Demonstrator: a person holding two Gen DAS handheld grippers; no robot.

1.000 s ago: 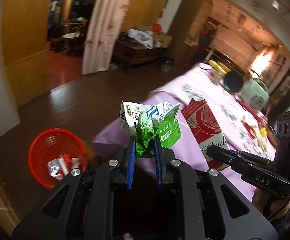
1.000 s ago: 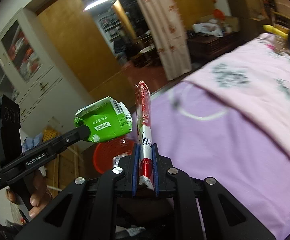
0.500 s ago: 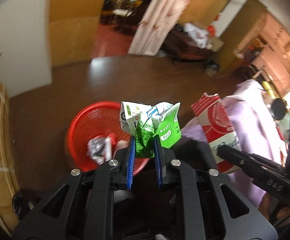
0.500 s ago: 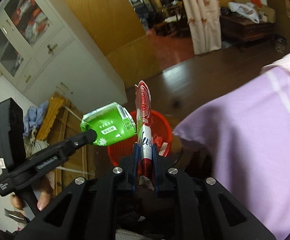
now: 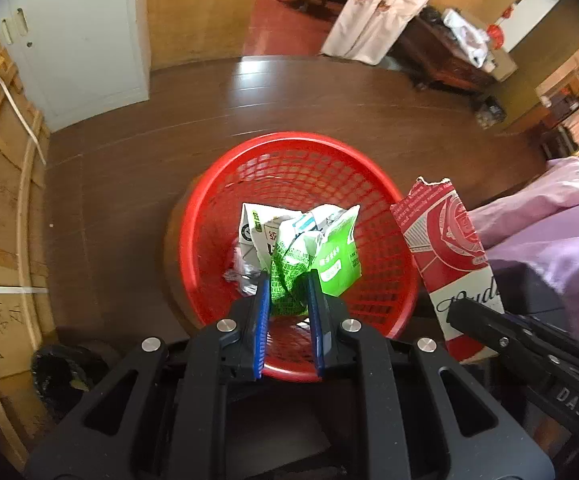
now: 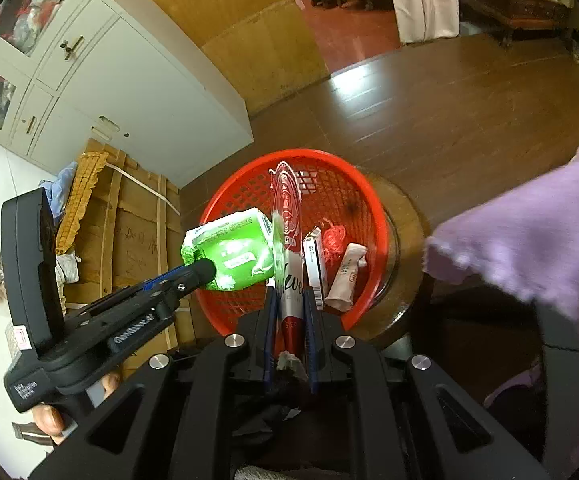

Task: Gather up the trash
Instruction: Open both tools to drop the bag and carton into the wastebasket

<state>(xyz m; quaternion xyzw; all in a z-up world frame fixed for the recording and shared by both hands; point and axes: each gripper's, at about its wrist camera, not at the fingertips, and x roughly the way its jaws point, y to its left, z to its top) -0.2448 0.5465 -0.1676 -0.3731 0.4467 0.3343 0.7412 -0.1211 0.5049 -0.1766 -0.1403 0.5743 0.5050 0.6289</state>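
Note:
My left gripper (image 5: 288,280) is shut on a crumpled green and white carton (image 5: 309,248), held over the red mesh basket (image 5: 289,152) on the floor. In the right wrist view the same carton (image 6: 229,250) and the left gripper (image 6: 197,272) hang above the basket's left side (image 6: 225,204). My right gripper (image 6: 289,296) is shut on a flattened red and white carton (image 6: 287,216), edge-on, above the basket. In the left wrist view that carton (image 5: 449,248) stands just right of the basket rim. Wrappers, a small box and a tube (image 6: 345,276) lie in the basket.
The basket rests on a round wooden stool (image 6: 401,240) on dark wood flooring. A purple tablecloth (image 6: 529,232) hangs at the right. Strapped cardboard sheets (image 5: 1,208) and a white cabinet (image 5: 81,40) stand at the left. A black bag (image 5: 61,368) lies lower left.
Both grippers have swung away from the purple-clothed table and dropped toward the floor, tilting downward. The red basket now sits directly under both held cartons. Neither grip has changed.

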